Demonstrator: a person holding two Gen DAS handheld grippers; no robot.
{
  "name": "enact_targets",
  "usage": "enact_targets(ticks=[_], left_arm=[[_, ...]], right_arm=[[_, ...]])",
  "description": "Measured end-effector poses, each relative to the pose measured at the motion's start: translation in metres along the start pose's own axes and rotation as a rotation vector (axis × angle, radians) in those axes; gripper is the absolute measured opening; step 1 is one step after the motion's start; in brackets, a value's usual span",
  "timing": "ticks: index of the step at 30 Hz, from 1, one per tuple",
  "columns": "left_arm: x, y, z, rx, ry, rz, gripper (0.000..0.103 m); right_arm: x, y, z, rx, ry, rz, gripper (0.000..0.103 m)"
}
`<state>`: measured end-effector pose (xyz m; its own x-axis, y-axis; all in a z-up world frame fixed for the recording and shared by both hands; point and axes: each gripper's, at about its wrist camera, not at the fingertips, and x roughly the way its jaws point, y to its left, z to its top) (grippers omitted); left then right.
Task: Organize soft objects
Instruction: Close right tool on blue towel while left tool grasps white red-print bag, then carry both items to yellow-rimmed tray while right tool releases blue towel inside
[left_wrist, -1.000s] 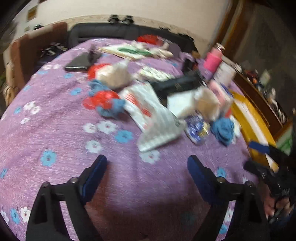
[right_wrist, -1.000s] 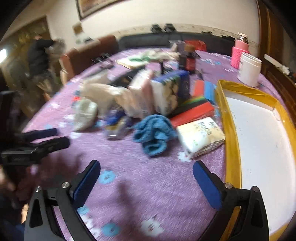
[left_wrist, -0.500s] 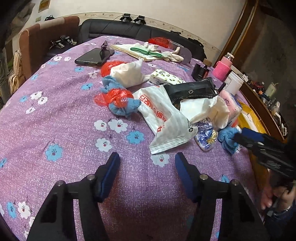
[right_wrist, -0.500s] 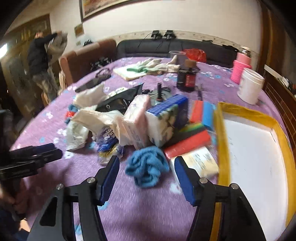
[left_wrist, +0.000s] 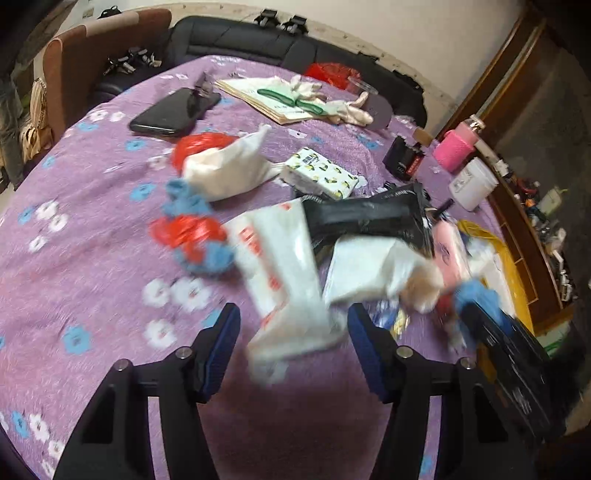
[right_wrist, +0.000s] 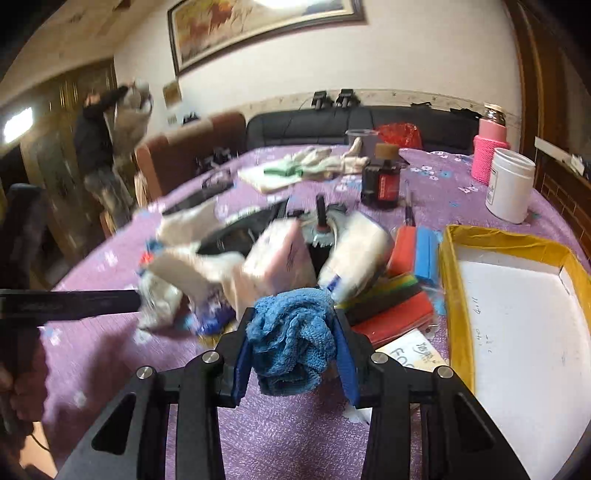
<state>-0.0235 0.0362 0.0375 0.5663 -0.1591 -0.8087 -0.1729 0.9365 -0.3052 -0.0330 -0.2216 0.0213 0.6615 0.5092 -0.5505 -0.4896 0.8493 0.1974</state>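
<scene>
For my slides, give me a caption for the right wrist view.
Right gripper closing its fingers around a crumpled blue cloth beside the yellow-rimmed tray.

The right gripper (right_wrist: 291, 350) has just closed on the blue cloth (right_wrist: 291, 343) (crumpled).

Blue knitted cloth (right_wrist: 291, 339) on purple tablecloth (left_wrist: 92, 288) with blue-white flowers

We read little here. On the white packet (right_wrist: 408, 352) lying beside the yellow-rimmed tray (right_wrist: 453, 295) the letters "FOO" show, with a few characters above them too small to make out. The white plastic bag (left_wrist: 280, 273) carries red printing, the dark bottle (right_wrist: 384, 181) a red label; both are too blurred for us to read
</scene>
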Motion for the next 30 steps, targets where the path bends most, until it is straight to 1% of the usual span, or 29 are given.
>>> enact_targets(ticks=[1,2,4,6,7,10,12,13,16,17,22,25,28,30], left_arm=[[0.007,-0.003,0.002,0.001,0.009,0.02,0.041],[0.016,-0.005,0.005,-0.005,0.02,0.045,0.039],[0.025,-0.005,0.009,-0.023,0.018,0.065,0.038],[0.027,-0.005,0.013,-0.028,-0.024,0.116,0.038],[0.028,-0.002,0.015,-0.036,-0.031,0.128,0.038],[0.021,0.003,0.012,-0.054,-0.038,0.106,0.036],[0.01,0.006,0.0,-0.061,-0.053,0.083,0.034],[0.005,0.006,-0.005,-0.057,-0.06,0.08,0.025],[-0.011,0.007,-0.021,-0.049,-0.07,0.052,0.025],[-0.019,0.006,-0.028,-0.05,-0.078,0.032,0.025],[-0.046,-0.007,-0.05,-0.005,-0.141,0.001,0.025],[-0.056,-0.018,-0.056,0.019,-0.164,-0.019,0.025],[-0.061,-0.031,-0.059,0.045,-0.165,-0.048,0.025],[-0.065,-0.038,-0.06,0.062,-0.171,-0.054,0.025]], right_arm=[[0.001,0.0,0.004,0.01,-0.007,0.005,0.043],[-0.001,-0.002,0.005,0.022,-0.013,0.012,0.043],[-0.004,-0.005,0.006,0.047,-0.026,0.033,0.043],[-0.009,-0.003,0.006,0.046,-0.045,0.044,0.043],[-0.011,0.0,0.006,0.036,-0.055,0.041,0.043],[-0.014,0.0,0.007,0.03,-0.068,0.05,0.043],[-0.016,0.001,0.006,0.028,-0.078,0.047,0.043],[-0.017,0.001,0.006,0.027,-0.081,0.049,0.043],[-0.017,0.005,0.005,0.007,-0.084,0.044,0.043],[-0.017,0.008,0.004,-0.005,-0.086,0.041,0.043],[-0.018,0.014,-0.003,-0.041,-0.085,0.019,0.043],[-0.017,0.015,-0.006,-0.047,-0.072,0.022,0.043],[-0.018,0.013,-0.009,-0.023,-0.055,0.035,0.043],[-0.022,0.01,-0.012,0.001,-0.041,0.037,0.043]])
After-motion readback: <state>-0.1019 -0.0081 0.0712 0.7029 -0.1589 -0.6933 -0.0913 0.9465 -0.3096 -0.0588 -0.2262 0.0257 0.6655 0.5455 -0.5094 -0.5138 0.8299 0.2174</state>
